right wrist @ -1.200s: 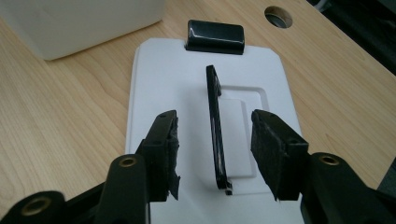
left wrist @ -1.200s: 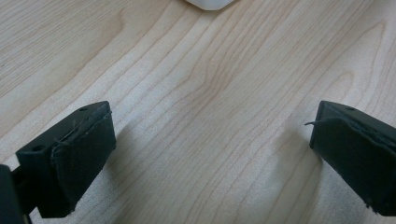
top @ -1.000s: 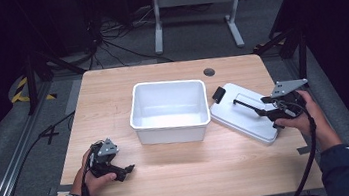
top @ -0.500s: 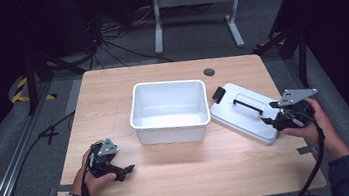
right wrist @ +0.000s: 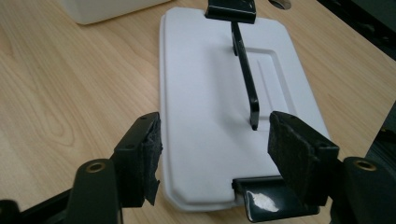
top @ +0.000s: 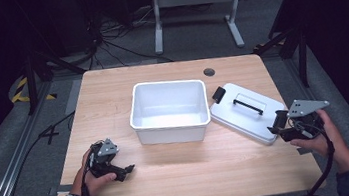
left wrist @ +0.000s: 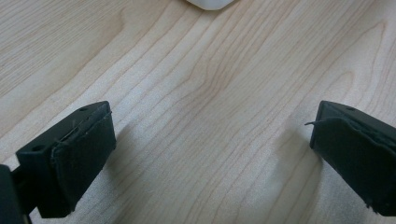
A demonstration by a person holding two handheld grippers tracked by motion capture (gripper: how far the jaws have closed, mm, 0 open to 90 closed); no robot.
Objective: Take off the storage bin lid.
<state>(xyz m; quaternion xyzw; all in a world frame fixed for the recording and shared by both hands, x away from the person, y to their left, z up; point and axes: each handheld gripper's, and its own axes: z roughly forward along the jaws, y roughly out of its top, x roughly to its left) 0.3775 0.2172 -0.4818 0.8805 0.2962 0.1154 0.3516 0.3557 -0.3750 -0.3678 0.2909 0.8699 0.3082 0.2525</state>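
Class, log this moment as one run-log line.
right gripper: open, at lid | left gripper: open, over table | bin: uncovered

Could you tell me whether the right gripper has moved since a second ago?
Yes. The right gripper has drawn back toward the person, off the white lid, and now sits open at the lid's near end, judged against the lid's black handle.

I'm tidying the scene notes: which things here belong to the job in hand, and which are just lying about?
In the job:
white lid, flat on the table beside the tub
right gripper, jaws open at the lid's near end
white tub, open

Lying about:
left gripper, open, resting on bare table
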